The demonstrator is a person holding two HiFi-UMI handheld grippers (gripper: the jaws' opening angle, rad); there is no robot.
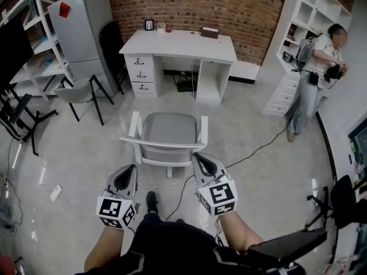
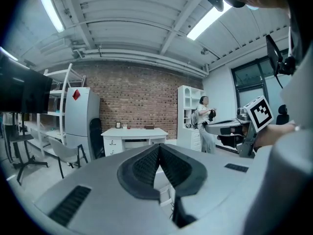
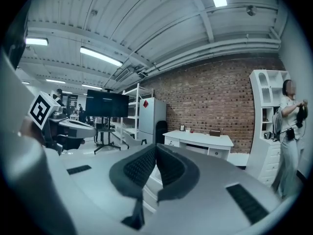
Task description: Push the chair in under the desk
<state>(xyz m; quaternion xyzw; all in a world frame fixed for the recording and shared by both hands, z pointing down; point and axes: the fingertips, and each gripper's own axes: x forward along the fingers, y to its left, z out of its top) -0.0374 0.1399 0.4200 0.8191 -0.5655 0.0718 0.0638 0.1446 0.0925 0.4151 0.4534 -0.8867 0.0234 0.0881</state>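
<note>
Just ahead of left gripper [image 1: 128, 171], jaws closed and empty, presumably as a blunt pusher: chair [image 1: 169, 132] backrest | beyond it: desk [image 1: 182, 41], well apart | right gripper [image 1: 202, 160]: closed, empty, near backrest's right end.

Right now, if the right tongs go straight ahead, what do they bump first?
Probably the backrest of the grey chair, near its right end. The right tongs, shut, look close to it, though depth is unclear.
</note>
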